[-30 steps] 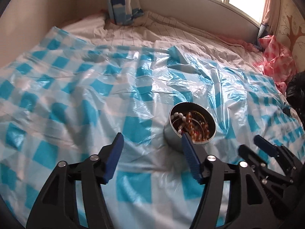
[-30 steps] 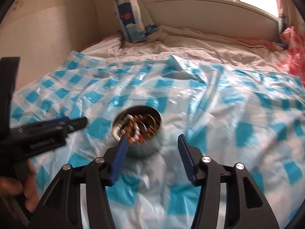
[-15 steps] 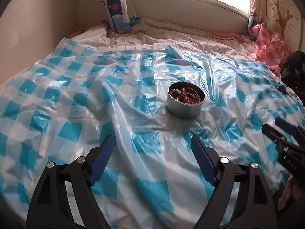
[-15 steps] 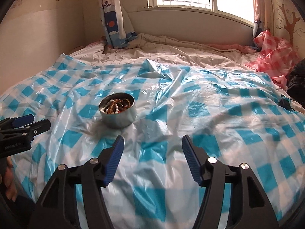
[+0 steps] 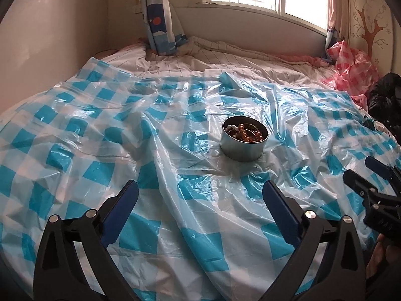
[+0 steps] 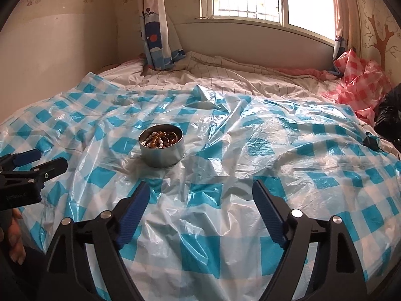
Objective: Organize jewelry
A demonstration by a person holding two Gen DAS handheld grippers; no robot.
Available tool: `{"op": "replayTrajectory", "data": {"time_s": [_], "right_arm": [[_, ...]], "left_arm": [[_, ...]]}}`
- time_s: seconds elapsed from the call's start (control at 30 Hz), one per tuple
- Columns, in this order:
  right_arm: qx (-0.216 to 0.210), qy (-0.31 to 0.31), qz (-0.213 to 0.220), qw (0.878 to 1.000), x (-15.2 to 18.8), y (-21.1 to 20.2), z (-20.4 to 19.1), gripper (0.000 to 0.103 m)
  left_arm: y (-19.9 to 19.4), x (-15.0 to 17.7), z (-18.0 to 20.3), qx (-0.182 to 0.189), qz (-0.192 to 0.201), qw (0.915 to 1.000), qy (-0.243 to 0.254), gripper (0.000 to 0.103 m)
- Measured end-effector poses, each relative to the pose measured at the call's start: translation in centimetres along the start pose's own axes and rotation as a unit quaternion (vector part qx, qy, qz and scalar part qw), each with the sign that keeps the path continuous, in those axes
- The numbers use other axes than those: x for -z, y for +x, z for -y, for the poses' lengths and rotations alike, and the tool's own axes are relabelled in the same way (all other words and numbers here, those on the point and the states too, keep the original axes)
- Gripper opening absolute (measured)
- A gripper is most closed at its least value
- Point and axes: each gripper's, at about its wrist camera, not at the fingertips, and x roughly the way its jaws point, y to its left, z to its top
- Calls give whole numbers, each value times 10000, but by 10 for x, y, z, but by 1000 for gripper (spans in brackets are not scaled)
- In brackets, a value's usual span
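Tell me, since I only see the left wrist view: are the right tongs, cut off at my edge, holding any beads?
Observer: No. The right wrist view shows the right tongs wide open, with nothing between them, above the checked plastic sheet.
Operator: Where is the tin from there?
Observer: The tin sits ahead and to the left of them, apart from both fingers, with the beads inside it.
Operator: Anything else I miss?
Observer: The person's left hand shows beneath the left tongs.
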Motion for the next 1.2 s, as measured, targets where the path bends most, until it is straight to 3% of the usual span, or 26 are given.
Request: {"op": "replayTrajectory", "data": {"time_s": [0.47, 1.2], "right_arm": [[-28, 234, -41, 9997, 0, 2, 11, 89], [17, 125, -72, 9999, 2, 3, 10, 95]], "left_arm": [[11, 3, -11, -54, -232, 9993, -278, 95], [9, 4, 2, -127, -159, 9998, 40, 95]]}}
